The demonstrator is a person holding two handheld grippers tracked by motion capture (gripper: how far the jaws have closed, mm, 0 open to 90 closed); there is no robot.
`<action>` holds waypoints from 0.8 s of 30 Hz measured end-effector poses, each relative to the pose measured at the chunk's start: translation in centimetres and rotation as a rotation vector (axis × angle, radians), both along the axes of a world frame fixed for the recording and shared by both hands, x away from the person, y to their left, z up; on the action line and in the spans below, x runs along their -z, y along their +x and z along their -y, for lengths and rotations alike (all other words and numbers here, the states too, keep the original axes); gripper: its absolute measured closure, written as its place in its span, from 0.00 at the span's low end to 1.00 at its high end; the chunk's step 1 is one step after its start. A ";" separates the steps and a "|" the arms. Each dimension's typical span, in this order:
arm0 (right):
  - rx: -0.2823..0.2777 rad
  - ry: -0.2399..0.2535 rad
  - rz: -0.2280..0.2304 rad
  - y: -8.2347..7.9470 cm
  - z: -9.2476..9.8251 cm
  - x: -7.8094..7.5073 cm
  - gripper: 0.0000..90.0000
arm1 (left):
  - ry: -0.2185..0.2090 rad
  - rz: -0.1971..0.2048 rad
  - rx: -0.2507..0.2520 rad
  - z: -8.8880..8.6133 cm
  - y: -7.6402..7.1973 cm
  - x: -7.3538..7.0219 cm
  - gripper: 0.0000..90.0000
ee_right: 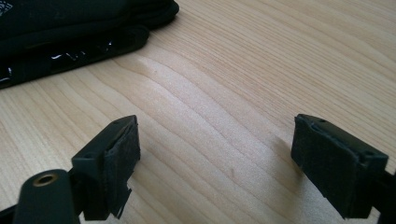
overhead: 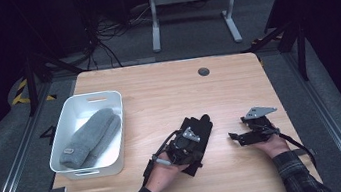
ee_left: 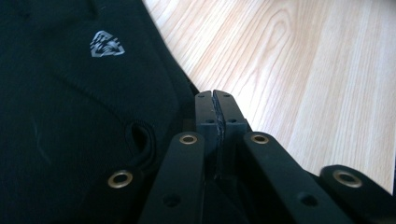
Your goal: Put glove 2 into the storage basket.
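Lying near the middle of the light wooden table (overhead: 168, 96), a little toward its near edge, is a black fabric glove (overhead: 202, 124) with a small grey emblem (ee_left: 107, 44) printed on it. The left tongs (overhead: 189, 144) rest on top of this glove, gripped by the person's left hand (overhead: 166, 170), which comes in from the near edge. In the left gripper view its two black jaws are pressed flat together; their tips sit just at the glove's edge, over bare wood, and I cannot tell whether any fabric is pinched between them.

The right tongs (overhead: 237, 137) sit nearer the table's right edge, just beside the glove but apart from it, held low over the wood by the person's right hand (overhead: 274, 144) in a dark checked sleeve (overhead: 296, 177). Its jaws stand wide apart with nothing between them, only bare table showing in the gap, and the glove's dark edge lies farther off at the upper left of the right gripper view.

By the table's left edge stands a white rectangular plastic bin (overhead: 61, 126) with cut-out handles. Inside it lies a grey knitted mitten (overhead: 88, 138) carrying a small label, stretched along the bin's length.

A small dark round grommet (overhead: 203, 71) is set into the table near its far edge.
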State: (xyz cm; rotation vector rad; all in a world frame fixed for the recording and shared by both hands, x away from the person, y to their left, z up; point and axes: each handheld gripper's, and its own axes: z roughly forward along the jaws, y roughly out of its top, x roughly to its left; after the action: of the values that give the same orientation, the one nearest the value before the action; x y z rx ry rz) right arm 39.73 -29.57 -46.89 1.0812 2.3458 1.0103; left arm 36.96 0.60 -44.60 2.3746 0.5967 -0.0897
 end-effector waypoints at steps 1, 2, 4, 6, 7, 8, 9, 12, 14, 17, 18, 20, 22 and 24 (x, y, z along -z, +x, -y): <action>0.000 0.000 0.000 0.0 0.0 0.0 0.18 | 0.007 0.000 -0.001 -0.3 0.0 -0.1 1.00; -0.001 -0.002 0.000 0.0 0.0 0.0 0.18 | 0.011 0.005 -0.004 -0.5 0.0 -0.1 1.00; -0.001 -0.001 -0.001 0.0 0.0 0.0 0.18 | 0.013 0.009 -0.011 -0.7 -0.1 -0.1 1.00; -0.001 -0.001 -0.001 0.0 0.0 0.0 0.18 | 0.025 0.016 -0.016 -1.3 -0.1 -0.2 1.00; -0.002 -0.002 -0.001 0.0 0.0 0.0 0.18 | 0.026 0.019 -0.023 -1.6 -0.1 -0.2 1.00; 0.000 0.000 0.000 0.0 0.0 0.0 0.18 | 0.032 0.023 -0.028 -1.8 -0.1 -0.2 1.00; 0.000 0.000 0.000 0.0 0.0 0.0 0.18 | 0.038 0.028 -0.033 -2.0 -0.1 -0.3 1.00; 0.000 0.000 0.000 0.0 0.0 0.0 0.18 | 0.030 0.035 -0.042 -2.6 -0.2 -0.6 0.99; 0.000 0.000 -0.001 0.0 0.0 0.0 0.18 | 0.010 0.048 -0.053 -3.1 -0.1 -1.3 0.97; 0.001 0.000 0.000 0.0 0.0 0.0 0.18 | -0.002 0.076 -0.063 -3.5 0.3 -2.3 0.89; 0.002 0.002 -0.001 0.0 0.0 0.0 0.18 | -0.007 0.084 -0.068 -3.6 0.4 -2.5 0.85; 0.003 0.002 -0.002 0.0 0.0 0.0 0.18 | -0.016 0.094 -0.083 -3.8 0.9 -3.0 0.75; 0.005 0.001 -0.001 0.0 0.0 0.0 0.18 | -0.016 0.110 -0.103 -3.8 1.5 -3.2 0.64; 0.006 0.001 -0.001 0.0 0.0 0.0 0.18 | -0.022 0.137 -0.125 -3.6 2.3 -3.2 0.52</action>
State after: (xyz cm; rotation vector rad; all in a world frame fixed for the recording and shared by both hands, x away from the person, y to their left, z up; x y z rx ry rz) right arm 39.75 -29.58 -46.89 1.0890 2.3418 1.0085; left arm 39.24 4.19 -41.40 2.2945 0.6723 0.1204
